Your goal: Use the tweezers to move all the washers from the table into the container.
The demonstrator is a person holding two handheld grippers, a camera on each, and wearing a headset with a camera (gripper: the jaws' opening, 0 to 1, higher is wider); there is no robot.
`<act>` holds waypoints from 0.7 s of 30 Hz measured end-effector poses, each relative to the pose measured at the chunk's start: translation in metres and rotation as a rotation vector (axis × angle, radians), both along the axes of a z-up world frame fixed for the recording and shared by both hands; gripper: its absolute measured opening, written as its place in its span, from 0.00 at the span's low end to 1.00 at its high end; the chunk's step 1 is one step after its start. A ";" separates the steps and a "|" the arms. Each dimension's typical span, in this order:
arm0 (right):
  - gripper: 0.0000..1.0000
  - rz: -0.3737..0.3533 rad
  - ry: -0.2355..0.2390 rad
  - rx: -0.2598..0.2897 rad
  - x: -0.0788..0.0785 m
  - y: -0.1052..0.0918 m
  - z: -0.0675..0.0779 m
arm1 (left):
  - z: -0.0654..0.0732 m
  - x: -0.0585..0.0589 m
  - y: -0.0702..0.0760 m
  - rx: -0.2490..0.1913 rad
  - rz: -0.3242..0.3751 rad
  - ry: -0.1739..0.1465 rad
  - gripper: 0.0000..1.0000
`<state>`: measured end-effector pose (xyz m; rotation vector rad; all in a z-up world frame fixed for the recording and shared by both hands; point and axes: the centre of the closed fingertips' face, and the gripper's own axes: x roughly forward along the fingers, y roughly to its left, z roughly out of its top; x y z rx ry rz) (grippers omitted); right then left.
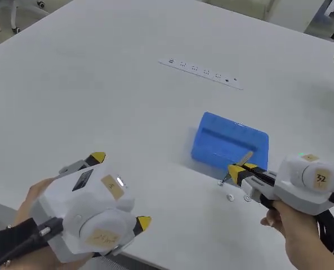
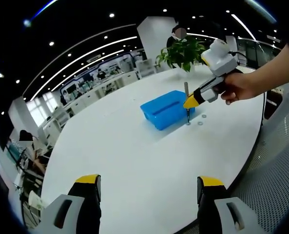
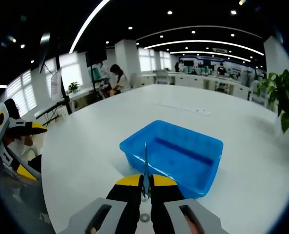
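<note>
Washers lie loose on the white table near its front edge. Left gripper: jaws wide, empty. Right gripper: jaws clamped on tweezers, tips down just beside the washers. Blue container just behind them. Power strip farther back.

Blue container, washers beside, tweezers tip-down

A tan sticker on the right tongs, at 4 o'clock in the head view, reads 32. Tan labels on the left tongs are unreadable.
</note>
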<state>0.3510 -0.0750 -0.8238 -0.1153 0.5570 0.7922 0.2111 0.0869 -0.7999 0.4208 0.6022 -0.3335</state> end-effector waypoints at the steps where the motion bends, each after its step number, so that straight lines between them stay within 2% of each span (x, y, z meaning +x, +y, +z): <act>1: 0.03 -0.001 -0.005 0.005 0.000 0.000 0.000 | 0.000 0.000 0.000 -0.001 0.001 0.000 0.83; 12: 0.03 0.011 -0.025 -0.025 -0.002 0.005 0.001 | 0.002 0.001 0.001 -0.003 0.008 -0.008 0.83; 17: 0.03 0.036 -0.063 -0.065 -0.006 0.010 0.000 | 0.001 0.000 0.001 0.001 0.003 -0.004 0.83; 21: 0.03 0.032 -0.067 -0.067 -0.006 0.009 0.000 | 0.001 0.000 0.001 0.003 0.004 -0.002 0.82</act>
